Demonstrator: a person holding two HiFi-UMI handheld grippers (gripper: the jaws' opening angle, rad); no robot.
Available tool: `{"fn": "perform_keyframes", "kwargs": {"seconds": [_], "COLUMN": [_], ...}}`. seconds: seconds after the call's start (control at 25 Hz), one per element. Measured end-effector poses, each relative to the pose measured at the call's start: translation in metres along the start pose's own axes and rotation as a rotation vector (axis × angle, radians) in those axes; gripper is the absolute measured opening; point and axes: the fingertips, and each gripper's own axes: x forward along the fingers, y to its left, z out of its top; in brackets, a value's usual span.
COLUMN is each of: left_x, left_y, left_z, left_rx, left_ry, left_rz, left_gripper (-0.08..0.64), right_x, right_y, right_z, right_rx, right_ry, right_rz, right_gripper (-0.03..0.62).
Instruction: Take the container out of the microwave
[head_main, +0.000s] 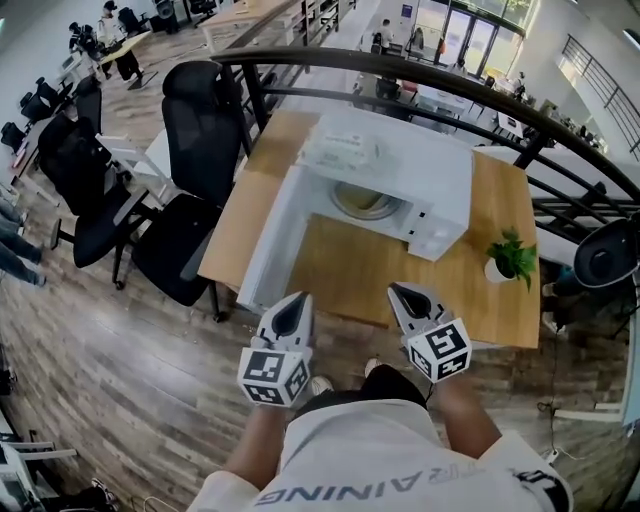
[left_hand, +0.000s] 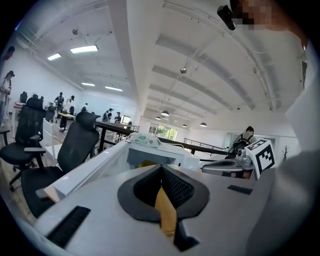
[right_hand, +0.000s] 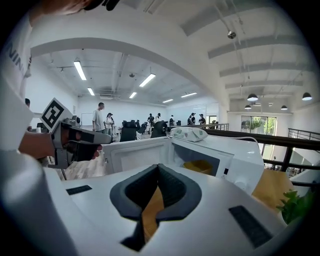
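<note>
A white microwave (head_main: 425, 175) stands on the wooden table (head_main: 350, 275), its door (head_main: 268, 240) swung wide open to the left. Inside sits a yellowish container (head_main: 365, 201), also visible in the left gripper view as the container (left_hand: 146, 163) and in the right gripper view as the container (right_hand: 200, 166). My left gripper (head_main: 298, 298) and right gripper (head_main: 404, 291) hover side by side at the table's near edge, well short of the microwave. Both are shut with nothing between the pads, as the left gripper (left_hand: 161, 168) and right gripper (right_hand: 158, 166) show close up.
A flat white pack (head_main: 342, 150) lies on top of the microwave. A small potted plant (head_main: 511, 258) stands at the table's right end. Black office chairs (head_main: 195, 140) crowd the left side, and a dark railing (head_main: 420, 75) curves behind the table.
</note>
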Motion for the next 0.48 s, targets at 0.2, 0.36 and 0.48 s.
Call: {"fn": "perform_keyframes", "kwargs": {"seconds": [0.2, 0.36, 0.48], "left_x": [0.007, 0.014, 0.02], "left_y": [0.002, 0.004, 0.005], "left_z": [-0.001, 0.006, 0.01], "left_rx": [-0.001, -0.002, -0.001], "left_ry": [0.003, 0.003, 0.001], "left_rz": [-0.023, -0.017, -0.009], "left_gripper": [0.032, 0.032, 0.032], "right_x": [0.01, 0.033, 0.06], "right_y": [-0.007, -0.019, -0.038], "right_z": [0.002, 0.006, -0.002], "right_rx": [-0.026, -0.069, -0.087], "right_ry": [0.021, 0.061, 0.146], "right_rz": [-0.017, -0.006, -0.03], "right_gripper": [0.023, 0.023, 0.023]}}
